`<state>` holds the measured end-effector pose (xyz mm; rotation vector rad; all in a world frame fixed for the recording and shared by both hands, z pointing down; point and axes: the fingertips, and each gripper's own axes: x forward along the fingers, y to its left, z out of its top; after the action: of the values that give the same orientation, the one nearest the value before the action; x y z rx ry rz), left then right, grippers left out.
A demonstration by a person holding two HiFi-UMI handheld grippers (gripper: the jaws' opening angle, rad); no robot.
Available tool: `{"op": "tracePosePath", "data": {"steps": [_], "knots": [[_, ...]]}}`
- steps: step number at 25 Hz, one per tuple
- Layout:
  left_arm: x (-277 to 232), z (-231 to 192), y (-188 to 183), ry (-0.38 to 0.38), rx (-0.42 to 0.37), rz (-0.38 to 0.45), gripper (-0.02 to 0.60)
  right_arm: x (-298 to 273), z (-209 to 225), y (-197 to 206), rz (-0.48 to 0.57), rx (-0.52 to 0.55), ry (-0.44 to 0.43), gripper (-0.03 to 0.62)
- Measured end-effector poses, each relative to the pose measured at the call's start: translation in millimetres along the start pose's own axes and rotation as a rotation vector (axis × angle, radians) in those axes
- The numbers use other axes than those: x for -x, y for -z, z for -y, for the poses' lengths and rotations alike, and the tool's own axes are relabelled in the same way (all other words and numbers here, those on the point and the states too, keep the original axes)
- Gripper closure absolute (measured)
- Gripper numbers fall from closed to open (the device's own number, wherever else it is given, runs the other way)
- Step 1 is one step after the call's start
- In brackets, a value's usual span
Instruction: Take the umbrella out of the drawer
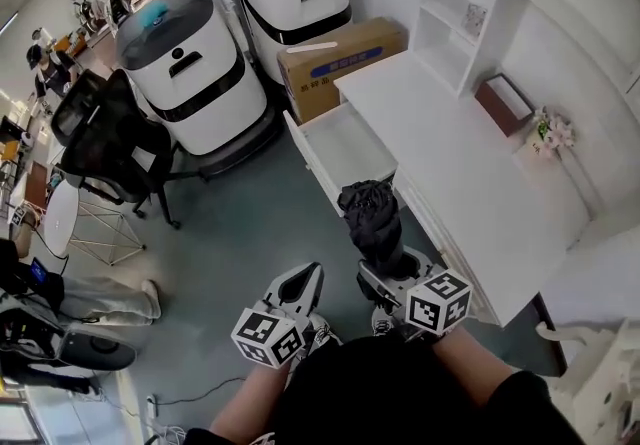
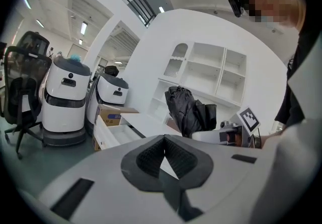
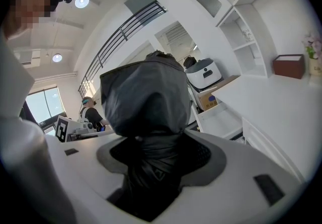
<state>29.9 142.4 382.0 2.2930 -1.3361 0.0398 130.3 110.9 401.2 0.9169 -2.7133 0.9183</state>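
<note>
A folded black umbrella [image 1: 372,219] stands upright in my right gripper [image 1: 392,271], which is shut on its lower part. It fills the right gripper view as a crumpled black bundle, the umbrella [image 3: 147,117]. It is held in the air in front of the white desk [image 1: 470,163], clear of the open white drawer [image 1: 345,148], whose inside looks bare. My left gripper [image 1: 300,285] hangs to the left of the umbrella, shut with nothing in it; its pads [image 2: 151,160] meet. In the left gripper view the umbrella [image 2: 187,109] shows to the right, with the drawer [image 2: 114,131] at left.
Two white-and-grey bins [image 1: 195,68] and a cardboard box [image 1: 340,61] stand beyond the drawer. A black office chair [image 1: 110,148] is at left. A brown box [image 1: 505,103] and flowers [image 1: 552,131] sit on the desk under white shelves [image 1: 455,13].
</note>
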Motion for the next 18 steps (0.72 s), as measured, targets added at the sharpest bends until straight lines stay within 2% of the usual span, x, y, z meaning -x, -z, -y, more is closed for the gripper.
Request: {"op": "tracePosePath", "data": {"steps": [9,18], "knots": [[-6.4,37.4,13.7,-0.062,0.007,0.018,0.577,28.5,12.1,5.2,-0.032,0.013,-0.071,0.345],[-23.5,64.7,22.0,-0.068,0.005,0.028,0.577,52.4,24.8,6.5,-0.038,0.035,-0.101,0.345]]}}
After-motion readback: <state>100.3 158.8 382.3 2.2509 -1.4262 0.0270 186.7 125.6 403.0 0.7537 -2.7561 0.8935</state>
